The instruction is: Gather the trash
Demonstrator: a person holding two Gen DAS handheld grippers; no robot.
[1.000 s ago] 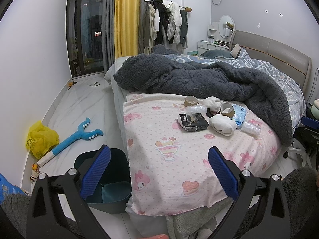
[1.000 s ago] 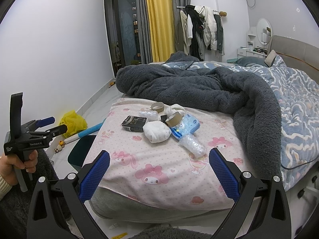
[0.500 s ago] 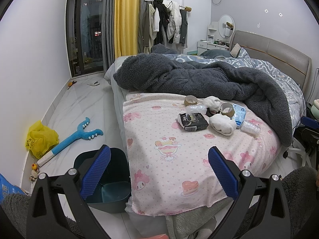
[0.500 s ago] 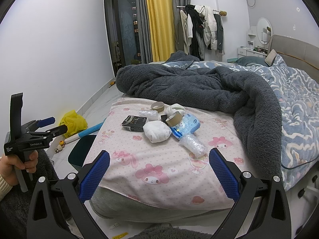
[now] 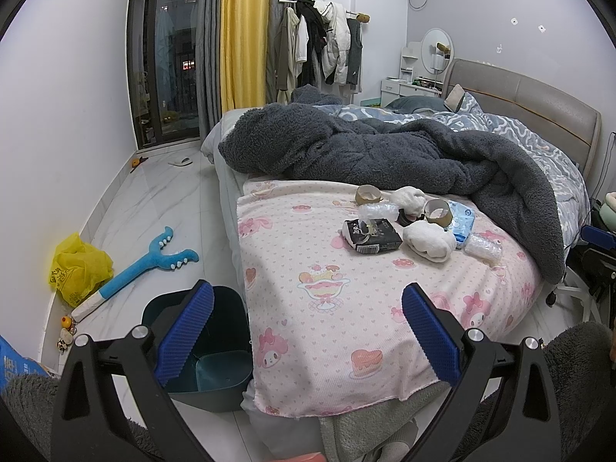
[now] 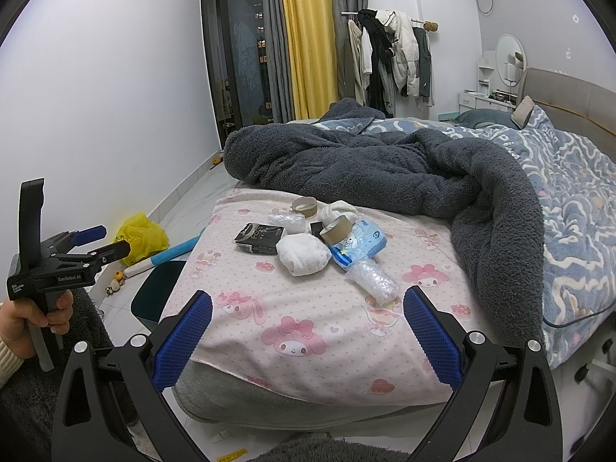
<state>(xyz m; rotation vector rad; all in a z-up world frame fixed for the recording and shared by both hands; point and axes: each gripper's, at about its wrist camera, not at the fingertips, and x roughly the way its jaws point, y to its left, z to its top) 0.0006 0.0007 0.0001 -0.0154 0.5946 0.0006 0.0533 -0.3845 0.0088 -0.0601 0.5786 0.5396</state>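
The left gripper (image 5: pixel 307 325) holds its blue ribbed fingers (image 5: pixel 184 334) spread wide and empty above the foot of the bed; the right gripper (image 6: pixel 306 337) is likewise parted, holding nothing. Beyond them the trash lies clustered on the pink cartoon-print sheet (image 6: pixel 308 331): a black flat packet (image 6: pixel 258 237) lying crosswise, a white crumpled tissue wad (image 6: pixel 304 255), two brown cardboard tape cores (image 6: pixel 336 229), a blue tissue pack (image 6: pixel 360 244), and a clear bubble-wrap roll (image 6: pixel 372 279) whose long axis runs toward the right gripper. A dark grey fleece blanket (image 6: pixel 385 169) bounds the pile behind. On the floor left of the bed stands a dark teal bin (image 5: pixel 210 350).
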